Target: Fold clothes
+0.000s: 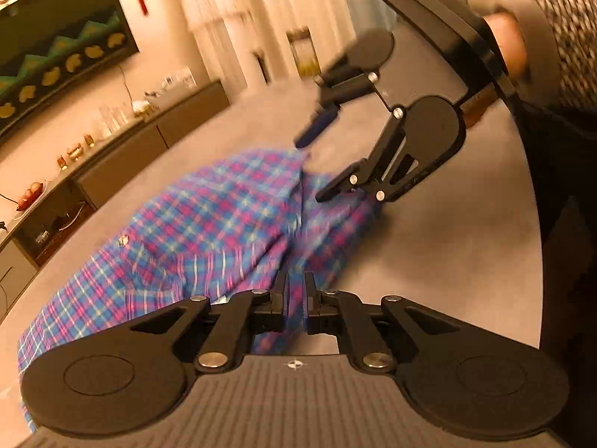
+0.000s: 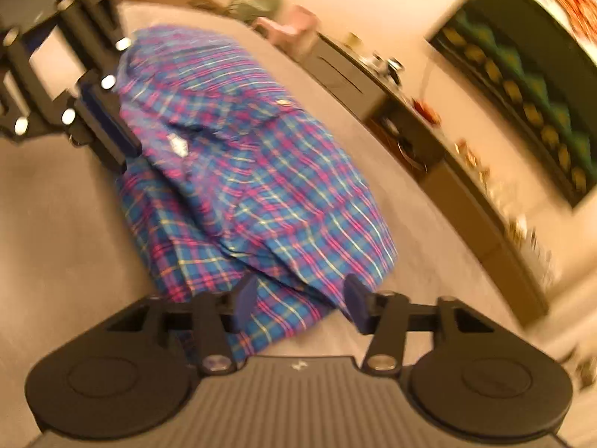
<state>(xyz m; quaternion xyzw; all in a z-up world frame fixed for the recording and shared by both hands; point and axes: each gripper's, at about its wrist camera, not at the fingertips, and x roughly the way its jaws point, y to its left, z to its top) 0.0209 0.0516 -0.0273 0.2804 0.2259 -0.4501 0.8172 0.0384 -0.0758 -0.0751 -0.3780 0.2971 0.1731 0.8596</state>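
Observation:
A blue, pink and yellow plaid shirt (image 1: 209, 224) lies bunched on a grey table (image 1: 447, 246). My left gripper (image 1: 295, 302) is shut on the near edge of the shirt, with cloth pinched between its jaws. My right gripper (image 1: 315, 164) shows in the left wrist view at the far end of the shirt, jaws spread. In the right wrist view the shirt (image 2: 253, 171) fills the middle, and my right gripper (image 2: 298, 298) is open with its blue pads on either side of the near hem. The left gripper (image 2: 108, 130) appears there at the shirt's far left edge.
A long dark sideboard (image 1: 112, 156) with glasses and small items runs along the wall beyond the table (image 2: 74, 224). A dark framed picture (image 1: 56, 56) hangs above it. The person's hand (image 1: 507, 44) holds the right gripper. Curtains hang behind.

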